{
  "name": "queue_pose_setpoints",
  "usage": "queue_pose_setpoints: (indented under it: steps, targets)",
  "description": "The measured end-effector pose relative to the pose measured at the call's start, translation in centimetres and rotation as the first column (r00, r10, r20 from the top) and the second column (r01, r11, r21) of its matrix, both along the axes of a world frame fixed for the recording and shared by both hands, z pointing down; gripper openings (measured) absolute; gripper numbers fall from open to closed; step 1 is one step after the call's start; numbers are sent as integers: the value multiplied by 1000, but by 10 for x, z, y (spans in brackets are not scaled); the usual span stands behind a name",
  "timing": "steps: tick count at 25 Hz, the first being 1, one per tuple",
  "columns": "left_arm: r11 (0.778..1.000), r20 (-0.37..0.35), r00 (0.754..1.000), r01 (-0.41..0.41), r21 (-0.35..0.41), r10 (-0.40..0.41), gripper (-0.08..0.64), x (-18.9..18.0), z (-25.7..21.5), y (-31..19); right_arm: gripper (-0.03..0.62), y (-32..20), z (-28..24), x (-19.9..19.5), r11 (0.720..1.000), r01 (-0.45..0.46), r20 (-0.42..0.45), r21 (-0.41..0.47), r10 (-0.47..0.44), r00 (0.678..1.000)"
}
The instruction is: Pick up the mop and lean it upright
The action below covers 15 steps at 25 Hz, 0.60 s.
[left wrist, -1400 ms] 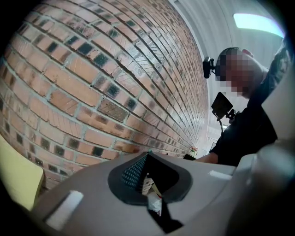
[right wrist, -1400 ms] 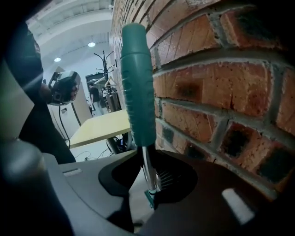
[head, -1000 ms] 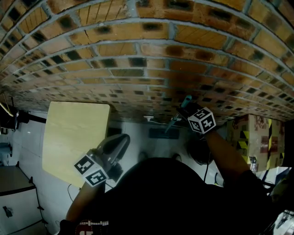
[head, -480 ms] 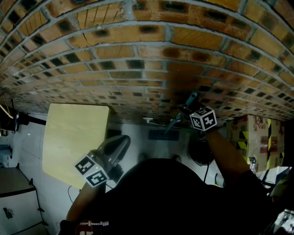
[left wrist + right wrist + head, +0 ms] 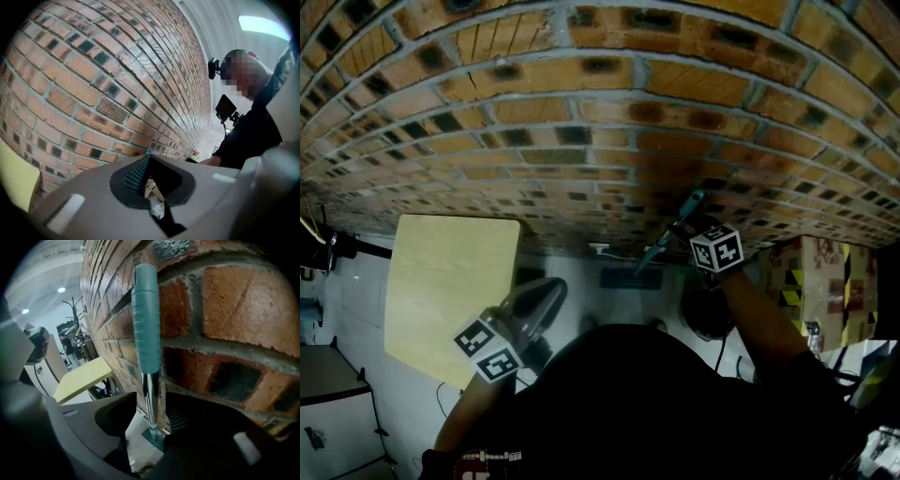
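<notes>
Two tools are in play, and only the right tool (image 5: 684, 223) is at the mop (image 5: 667, 234). The mop stands nearly upright against the brick wall (image 5: 581, 112), with its teal grip sleeve (image 5: 145, 319) up against the bricks. Its bare metal shaft (image 5: 150, 394) runs down to a flat teal head (image 5: 157, 439) on the floor at the wall's foot.

In the right gripper view the right tool (image 5: 149, 414) has its jaws spreading wide on either side of the shaft. The shaft runs between the jaws, but neither pad presses on it. The left tool (image 5: 546, 292) hangs lower and well apart from the mop, near a yellow board (image 5: 455, 281). Its own view shows the left tool (image 5: 148, 157) closed to a point with nothing in it.

The mop looks light and stiff, a long thin pole that would pivot easily on its head. The polished shaft is probably slippery under the pads, so the ribbed teal sleeve seems the surer place to take hold. Leaning at this steep angle, it could slide sideways along the bricks if nudged.
</notes>
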<state>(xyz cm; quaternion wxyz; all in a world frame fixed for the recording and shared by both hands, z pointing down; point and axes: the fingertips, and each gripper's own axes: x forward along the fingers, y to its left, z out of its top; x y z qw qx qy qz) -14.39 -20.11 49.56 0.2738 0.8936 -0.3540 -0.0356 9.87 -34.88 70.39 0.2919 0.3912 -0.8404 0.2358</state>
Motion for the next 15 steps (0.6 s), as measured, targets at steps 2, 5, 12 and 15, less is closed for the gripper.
queue_pose_setpoints:
  steps: [2,5,12,15]
  targets:
    - [1000,-2,1000,-3,2,3,-5,1,0,-1,209,3,2,7,1000,-15,1,-9,15,1000]
    - [1000,-6,1000,-7,6,7,-5,3,-1,-2,209,13,4,15,999,-26,12,-22,26,1000]
    - [1000,-12,1000,-14,14,14,-5,6,0,-8,193,49,-12,28,999,-48,105,-12,49,993]
    - [1000,-16,1000,-18,26,18,-5,9,-2,-13,163,58,-45,29,998,-51,176,40,43,984]
